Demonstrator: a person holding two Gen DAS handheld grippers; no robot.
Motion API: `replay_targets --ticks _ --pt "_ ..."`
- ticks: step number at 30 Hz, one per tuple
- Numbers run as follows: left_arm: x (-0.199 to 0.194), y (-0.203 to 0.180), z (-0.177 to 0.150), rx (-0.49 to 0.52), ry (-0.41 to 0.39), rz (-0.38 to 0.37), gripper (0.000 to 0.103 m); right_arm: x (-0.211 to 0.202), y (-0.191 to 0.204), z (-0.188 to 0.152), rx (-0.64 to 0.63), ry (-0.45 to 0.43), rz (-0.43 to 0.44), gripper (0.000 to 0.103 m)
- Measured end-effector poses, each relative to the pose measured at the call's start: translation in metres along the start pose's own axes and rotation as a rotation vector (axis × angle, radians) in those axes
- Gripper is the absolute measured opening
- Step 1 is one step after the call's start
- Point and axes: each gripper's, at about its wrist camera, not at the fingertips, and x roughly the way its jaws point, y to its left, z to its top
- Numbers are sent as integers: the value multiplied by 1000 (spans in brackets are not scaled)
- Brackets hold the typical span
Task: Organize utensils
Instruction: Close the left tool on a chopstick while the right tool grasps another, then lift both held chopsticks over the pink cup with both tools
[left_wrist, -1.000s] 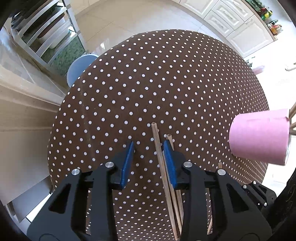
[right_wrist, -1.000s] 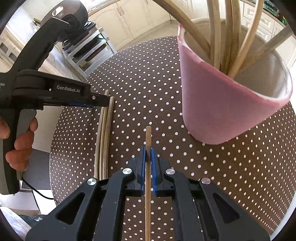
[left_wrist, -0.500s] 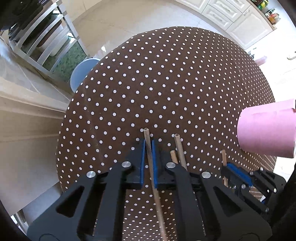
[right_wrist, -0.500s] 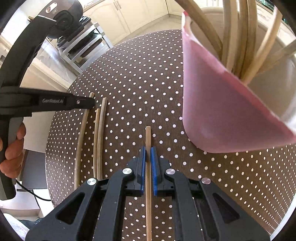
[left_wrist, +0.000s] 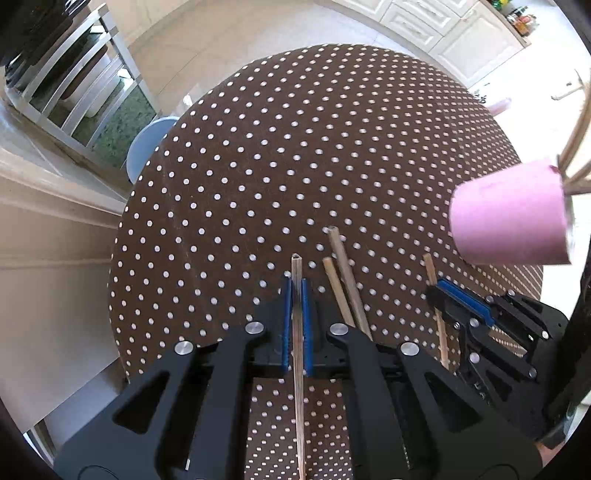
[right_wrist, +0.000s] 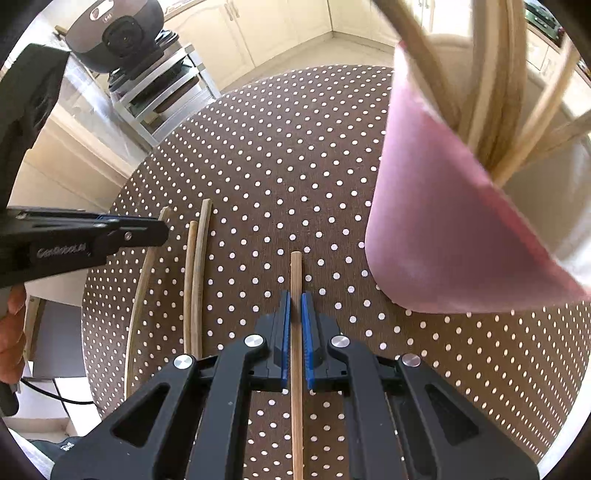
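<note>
Left gripper (left_wrist: 296, 291): blue pads pressed together on a wooden chopstick (left_wrist: 297, 350), blunt end poking just past the fingertips, shaft running back between the black fingers. Pointed steeply down over a round table in a brown, white-dotted cloth (left_wrist: 295, 147). Just to the right on the cloth, two more chopsticks (left_wrist: 345, 273) lying side by side, touching or nearly so.

Right gripper (right_wrist: 293, 306): likewise clamped tight, pinching its own chopstick (right_wrist: 296, 350), tip jutting a little beyond the pads. Seen from the left wrist, off to the right with that stick (left_wrist: 430, 269) in its jaws. Near it, further right, a pink cup (right_wrist: 436, 229), upright on the table, already holding a bundle of chopsticks (right_wrist: 491, 92) that fan out of the rim.

Beyond the table: a metal shelf rack (left_wrist: 74, 88), cream cabinets (left_wrist: 461, 33), a pale blue stool (left_wrist: 147, 144) by the table's far left edge. At the left edge of the right wrist view, a hand (right_wrist: 11, 332) on the left gripper's handle.
</note>
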Motion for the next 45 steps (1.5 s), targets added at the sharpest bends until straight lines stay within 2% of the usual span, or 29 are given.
replay_targets --ticks 7,13,23,30,45 --pt "-48 -20 -12 78 -65 -65 6 -42 6 -8 66 -110 61 5" --pt "-96 -32 -19 144 -149 -105 6 -91 13 -16 123 -241 92 5" --pt "-152 -48 -31 268 -246 -164 5 -153 27 -42 151 -406 25 5" --pt "-199 -65 -46 378 -356 -194 5 -188 36 -58 159 -497 -22 5" --pt "-253 -102 -51 470 -498 -262 5 -249 34 -65 160 -708 -106 5"
